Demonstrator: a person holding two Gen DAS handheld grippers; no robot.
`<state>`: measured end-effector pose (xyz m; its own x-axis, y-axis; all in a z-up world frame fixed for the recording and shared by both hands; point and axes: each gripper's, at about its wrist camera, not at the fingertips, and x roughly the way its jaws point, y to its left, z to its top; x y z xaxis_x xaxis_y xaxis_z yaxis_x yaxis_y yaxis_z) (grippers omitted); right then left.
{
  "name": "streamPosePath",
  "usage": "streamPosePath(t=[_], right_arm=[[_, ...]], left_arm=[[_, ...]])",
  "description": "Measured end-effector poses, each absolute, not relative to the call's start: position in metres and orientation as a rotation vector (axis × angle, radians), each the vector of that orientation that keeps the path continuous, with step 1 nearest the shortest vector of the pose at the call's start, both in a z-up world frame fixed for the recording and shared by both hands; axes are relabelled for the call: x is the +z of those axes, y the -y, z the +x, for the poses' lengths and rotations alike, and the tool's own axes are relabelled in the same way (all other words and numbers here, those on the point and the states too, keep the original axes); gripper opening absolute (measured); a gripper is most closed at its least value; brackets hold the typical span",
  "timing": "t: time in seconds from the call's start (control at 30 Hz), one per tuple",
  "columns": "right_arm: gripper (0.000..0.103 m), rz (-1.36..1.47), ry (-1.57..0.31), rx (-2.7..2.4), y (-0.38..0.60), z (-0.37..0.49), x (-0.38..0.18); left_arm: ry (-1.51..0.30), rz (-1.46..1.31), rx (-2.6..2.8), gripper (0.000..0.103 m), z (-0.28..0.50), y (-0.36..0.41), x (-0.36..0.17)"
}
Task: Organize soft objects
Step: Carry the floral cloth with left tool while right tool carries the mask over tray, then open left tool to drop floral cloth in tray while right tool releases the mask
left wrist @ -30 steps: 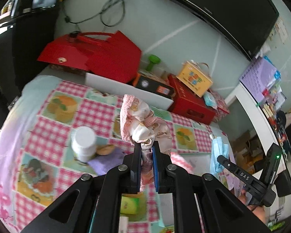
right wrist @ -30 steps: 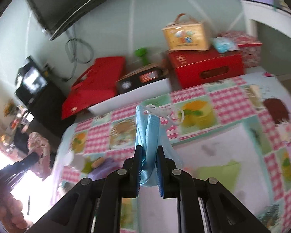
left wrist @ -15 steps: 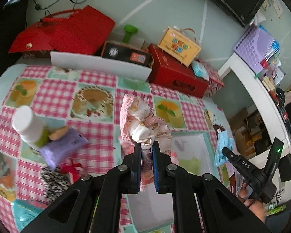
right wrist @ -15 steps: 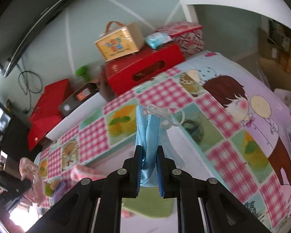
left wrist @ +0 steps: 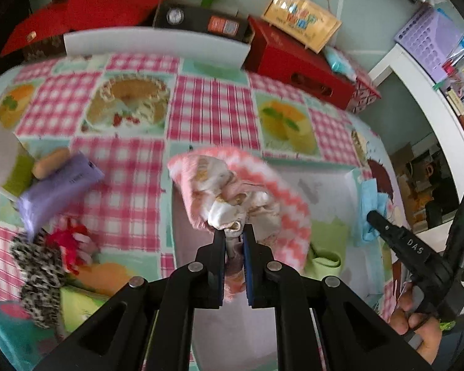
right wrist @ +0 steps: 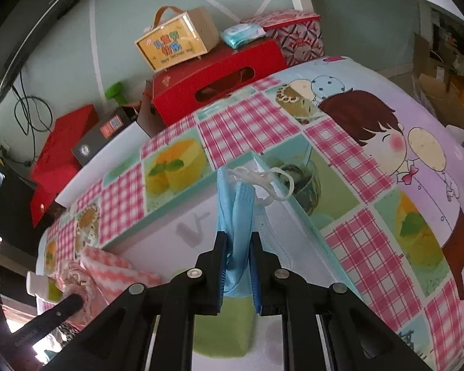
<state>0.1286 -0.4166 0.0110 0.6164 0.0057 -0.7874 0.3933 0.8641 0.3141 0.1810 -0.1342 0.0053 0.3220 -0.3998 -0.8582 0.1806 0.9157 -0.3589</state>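
Both hands have dropped over the box [right wrist: 182, 213]: left gripper [left wrist: 234, 241] clamps pink cloth [left wrist: 232, 191], right gripper [right wrist: 235, 247] pinches a blue mask [right wrist: 235, 210], ready to drop.

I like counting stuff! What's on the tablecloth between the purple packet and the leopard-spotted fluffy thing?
In the left wrist view, a red and white fuzzy item lies between the purple packet and the leopard-print scrunchie.

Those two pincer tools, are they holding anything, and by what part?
Yes. The left gripper pinches a bunched pink-and-cream cloth at its gathered end; the right gripper pinches a folded blue face mask by its lower part.
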Motion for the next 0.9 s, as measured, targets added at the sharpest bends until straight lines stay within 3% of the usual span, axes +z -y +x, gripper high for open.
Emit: streamPosePath(t=[0.4, 0.47, 0.5, 0.53, 0.6, 0.8, 0.9], right_arm=[[0.018, 0.454, -0.934, -0.222, 0.411, 0.137, -0.006], [0.018, 0.459, -0.94, -0.219, 0.411, 0.137, -0.007], [0.019, 0.46, -0.941, -0.218, 0.41, 0.137, -0.007], [0.022, 0.459, -0.941, -0.219, 0.41, 0.136, -0.007], [0.034, 0.458, -0.939, -0.217, 0.409, 0.135, -0.005], [0.037, 0.428, -0.92, -0.216, 0.405, 0.131, 0.005], [0.05, 0.406, -0.919, -0.224, 0.402, 0.129, 0.009]], left_arm=[[-1.28, -0.163, -0.348, 0.011, 0.181, 0.148, -0.031], [-1.278, -0.15, -0.339, 0.018, 0.181, 0.148, -0.029], [-1.274, -0.144, -0.333, 0.026, 0.182, 0.149, -0.028], [-1.263, -0.131, -0.322, 0.037, 0.181, 0.149, -0.025], [-1.244, -0.116, -0.312, 0.048, 0.182, 0.149, -0.019], [-1.209, -0.114, -0.31, 0.051, 0.181, 0.144, -0.005], [-1.195, -0.119, -0.303, 0.053, 0.18, 0.139, 0.001]])
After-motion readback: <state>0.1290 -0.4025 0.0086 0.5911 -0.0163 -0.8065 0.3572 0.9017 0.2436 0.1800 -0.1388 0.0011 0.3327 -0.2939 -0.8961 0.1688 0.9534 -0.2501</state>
